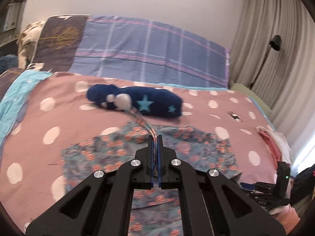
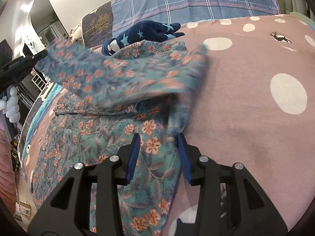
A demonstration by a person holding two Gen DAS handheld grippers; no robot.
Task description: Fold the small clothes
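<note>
The floral garment (image 1: 149, 155) lies spread on the pink polka-dot bedspread (image 1: 59, 106), partly folded, with one flap raised off the bed in the right wrist view, where it runs from 9 o'clock toward centre; the left tool (image 1: 155, 137) is clamped on a thin edge of that fabric, its blue pads pressed together with the cloth pinched between them. The right tool (image 2: 158, 137) stands apart over the garment's right edge, its pads touching nothing I can make out; a navy star-print bundle (image 1: 135, 102) rests at 12 o'clock beyond the garment, near the plaid pillow (image 1: 149, 47).
</note>
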